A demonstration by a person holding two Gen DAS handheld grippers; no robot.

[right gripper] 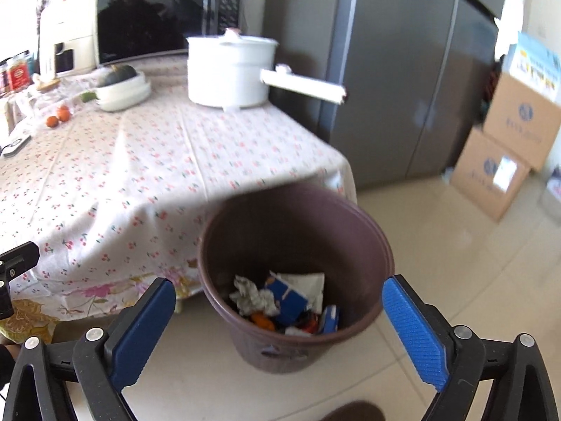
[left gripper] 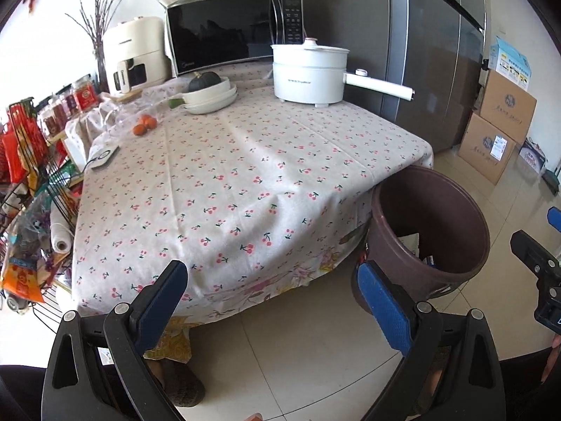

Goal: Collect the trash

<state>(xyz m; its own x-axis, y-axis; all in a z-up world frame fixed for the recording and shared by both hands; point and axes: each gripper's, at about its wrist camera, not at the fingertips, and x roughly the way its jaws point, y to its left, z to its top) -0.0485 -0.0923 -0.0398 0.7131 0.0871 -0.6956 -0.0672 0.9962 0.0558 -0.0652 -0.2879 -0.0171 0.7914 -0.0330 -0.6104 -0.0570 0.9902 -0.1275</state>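
A brown trash bin (right gripper: 298, 238) stands on the floor by the table's corner; it also shows at the right in the left wrist view as the same bin (left gripper: 431, 217). Inside lie crumpled paper (right gripper: 252, 296), a blue carton (right gripper: 287, 296) and other scraps. My right gripper (right gripper: 278, 300) hangs above and in front of the bin, jaws wide open and empty. My left gripper (left gripper: 271, 282) is open too, with nothing between its pads, pointing at the near edge of the cherry-print tablecloth (left gripper: 228, 182). The right gripper (left gripper: 536, 256) peeks in at the left wrist view's right edge.
On the table stand a white electric pot (left gripper: 308, 73) with a long handle, stacked bowls with a squash (left gripper: 210, 93), small oranges (left gripper: 144, 124), a microwave (left gripper: 231, 31) and an air fryer (left gripper: 136, 58). A wire rack (left gripper: 31, 189) of goods stands left. A grey fridge (left gripper: 431, 52) and cardboard boxes (left gripper: 498, 122) stand right.
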